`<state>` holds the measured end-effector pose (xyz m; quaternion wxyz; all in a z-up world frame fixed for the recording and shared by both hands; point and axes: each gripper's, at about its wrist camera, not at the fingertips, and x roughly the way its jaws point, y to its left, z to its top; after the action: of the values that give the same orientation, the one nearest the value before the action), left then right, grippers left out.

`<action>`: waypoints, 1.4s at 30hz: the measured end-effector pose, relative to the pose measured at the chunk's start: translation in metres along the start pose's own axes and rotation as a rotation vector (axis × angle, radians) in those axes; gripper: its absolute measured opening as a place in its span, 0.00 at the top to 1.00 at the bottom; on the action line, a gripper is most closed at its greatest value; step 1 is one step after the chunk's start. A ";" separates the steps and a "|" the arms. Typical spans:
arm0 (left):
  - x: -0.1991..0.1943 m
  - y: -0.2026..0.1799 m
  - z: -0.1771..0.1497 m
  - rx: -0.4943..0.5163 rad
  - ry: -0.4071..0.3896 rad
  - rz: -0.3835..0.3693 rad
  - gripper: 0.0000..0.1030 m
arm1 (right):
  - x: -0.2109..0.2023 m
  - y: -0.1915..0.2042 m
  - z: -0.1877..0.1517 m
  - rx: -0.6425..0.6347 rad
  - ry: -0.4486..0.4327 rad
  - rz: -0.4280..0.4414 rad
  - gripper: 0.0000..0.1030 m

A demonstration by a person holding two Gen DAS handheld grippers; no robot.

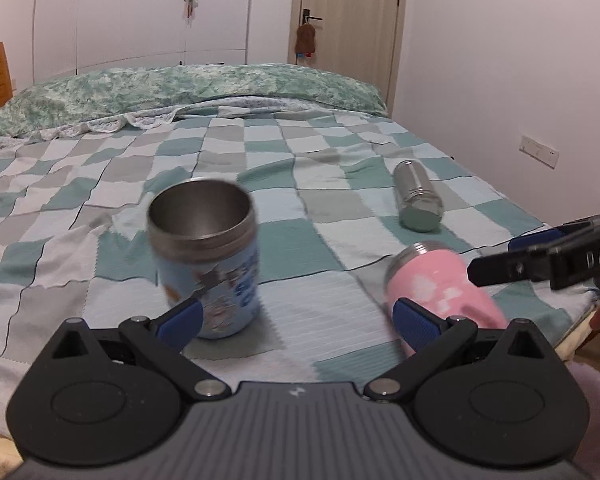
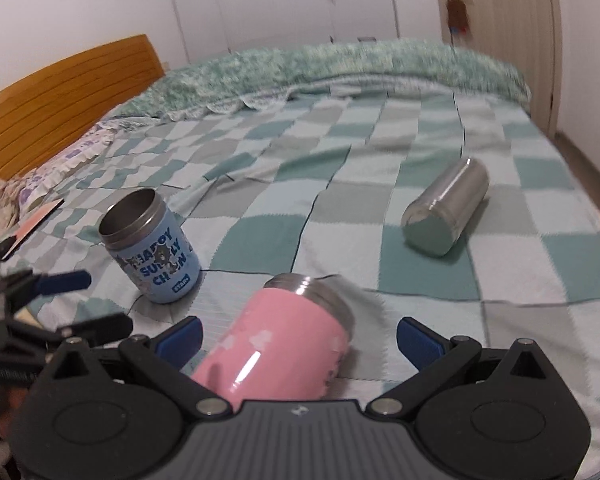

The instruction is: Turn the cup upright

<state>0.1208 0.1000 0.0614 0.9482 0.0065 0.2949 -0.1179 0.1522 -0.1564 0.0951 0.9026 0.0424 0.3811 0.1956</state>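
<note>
A blue cup (image 1: pixel 210 256) with a steel rim stands upright on the checkered bedspread; it also shows in the right wrist view (image 2: pixel 152 248). My left gripper (image 1: pixel 298 322) is open, its left pad just in front of the blue cup, not gripping it. A pink cup (image 2: pixel 276 340) lies on its side, mouth pointing away, between the open fingers of my right gripper (image 2: pixel 298 338); the pads are apart from it. The pink cup also shows in the left wrist view (image 1: pixel 444 286). A steel cup (image 2: pixel 446 212) lies on its side farther back; it shows in the left wrist view too (image 1: pixel 418 196).
The bed's checkered blanket (image 1: pixel 300 168) has a green quilt (image 1: pixel 180 88) bunched at the far side. A wooden headboard (image 2: pixel 60 96) is at the left. The bed edge (image 1: pixel 572 320) is close at the right. A flat pink item (image 2: pixel 32 224) lies by the pillow.
</note>
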 end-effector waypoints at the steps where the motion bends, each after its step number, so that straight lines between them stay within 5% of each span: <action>1: 0.002 0.004 -0.002 -0.005 -0.004 -0.005 0.00 | 0.005 0.003 0.001 0.007 0.013 -0.005 0.00; 23: 0.036 0.054 -0.023 -0.030 0.017 -0.036 0.00 | 0.084 0.008 0.019 0.174 0.283 -0.056 0.01; 28: 0.038 0.055 -0.023 -0.021 0.020 -0.032 0.00 | 0.086 0.004 0.020 0.206 0.287 -0.069 0.13; 35: 0.036 0.055 -0.023 -0.026 0.015 -0.031 0.00 | 0.085 -0.002 0.020 0.218 0.293 -0.043 0.14; 42: 0.029 0.050 -0.021 -0.019 0.008 -0.039 0.00 | 0.063 0.004 0.010 0.165 0.184 0.006 0.16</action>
<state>0.1431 0.1439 0.0250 0.9446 -0.0079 0.2997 -0.1338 0.1979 -0.1273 0.0611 0.8568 0.0994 0.4768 0.1694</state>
